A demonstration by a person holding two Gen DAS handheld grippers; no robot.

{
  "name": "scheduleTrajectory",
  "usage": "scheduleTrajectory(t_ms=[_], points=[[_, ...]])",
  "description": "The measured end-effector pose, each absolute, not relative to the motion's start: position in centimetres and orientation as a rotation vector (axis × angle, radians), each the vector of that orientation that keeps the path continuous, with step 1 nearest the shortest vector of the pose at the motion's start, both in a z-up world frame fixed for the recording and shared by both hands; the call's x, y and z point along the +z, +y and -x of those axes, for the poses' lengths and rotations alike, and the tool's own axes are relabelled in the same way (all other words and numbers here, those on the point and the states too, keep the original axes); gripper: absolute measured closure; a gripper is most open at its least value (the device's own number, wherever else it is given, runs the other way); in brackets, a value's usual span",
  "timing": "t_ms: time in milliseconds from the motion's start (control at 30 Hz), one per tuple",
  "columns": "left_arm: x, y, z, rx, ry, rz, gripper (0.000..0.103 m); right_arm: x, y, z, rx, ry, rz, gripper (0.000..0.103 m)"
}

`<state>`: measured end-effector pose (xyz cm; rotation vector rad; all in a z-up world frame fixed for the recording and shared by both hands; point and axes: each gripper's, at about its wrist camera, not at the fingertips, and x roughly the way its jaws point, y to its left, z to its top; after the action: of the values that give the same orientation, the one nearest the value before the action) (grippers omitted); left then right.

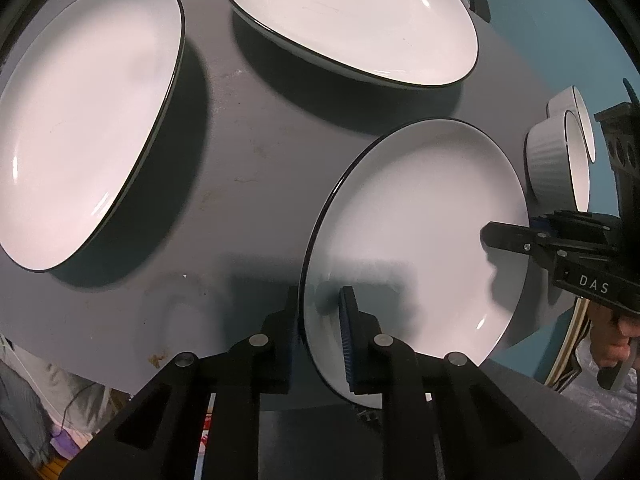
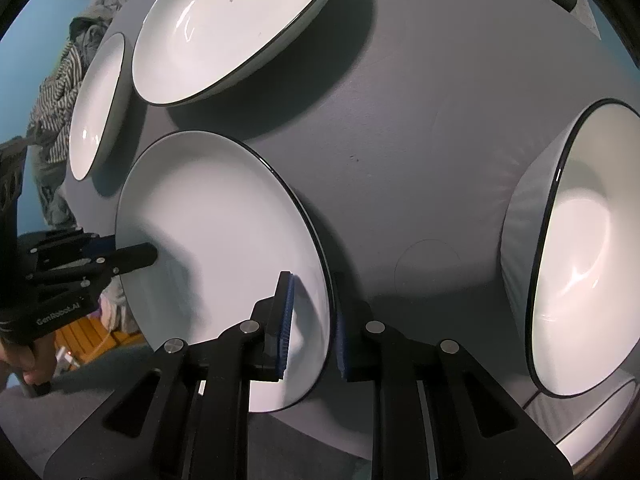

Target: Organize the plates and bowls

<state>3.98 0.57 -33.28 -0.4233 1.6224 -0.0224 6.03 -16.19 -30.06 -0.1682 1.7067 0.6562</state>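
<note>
You have one white, dark-rimmed plate [image 1: 416, 240] gripped from two sides. Your left gripper [image 1: 320, 336] straddles its near rim: one blue-padded finger [image 1: 349, 340] lies on the white upper face, the other sits under the rim, so the jaws stand narrow and clamped on the edge. Your right gripper [image 2: 312, 328] does the same on the opposite edge of the same plate [image 2: 216, 248], one pad [image 2: 285, 320] over the face and the other below the rim, jaws narrow on the edge. In the left wrist view the right gripper [image 1: 516, 240] enters from the right with its upper finger over the plate's face; in the right wrist view the left gripper [image 2: 128, 258] enters from the left likewise. The plate sits at the near edge of the grey tabletop [image 1: 248, 152], part of it overhanging that edge; whether it is lifted clear of the surface cannot be told. Two more dark-rimmed plates lie well apart on the tabletop: one to the left [image 1: 88, 120] and one at the far side [image 1: 352, 20] in the left wrist view. Two white ribbed bowls [image 1: 556, 160] stand just beyond the held plate on its right. In the right wrist view a large dark-rimmed bowl [image 2: 584, 248] stands to the right of your jaws, apart from the held plate.
</note>
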Motion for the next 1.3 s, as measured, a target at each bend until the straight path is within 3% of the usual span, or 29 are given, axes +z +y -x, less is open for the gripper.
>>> scheduleTrajectory(t_ms=[533,1300], points=[[-33.6,2.3,-2.3,-0.054,1.634,0.457,0.087,-32.2,-14.6,-7.5,0.673,1.832,0.151,0.087],[-31.4,2.4,-3.7,-0.044,1.622,0.447,0.087,-31.9,-13.9,-7.5,0.675,1.783,0.077,0.088]])
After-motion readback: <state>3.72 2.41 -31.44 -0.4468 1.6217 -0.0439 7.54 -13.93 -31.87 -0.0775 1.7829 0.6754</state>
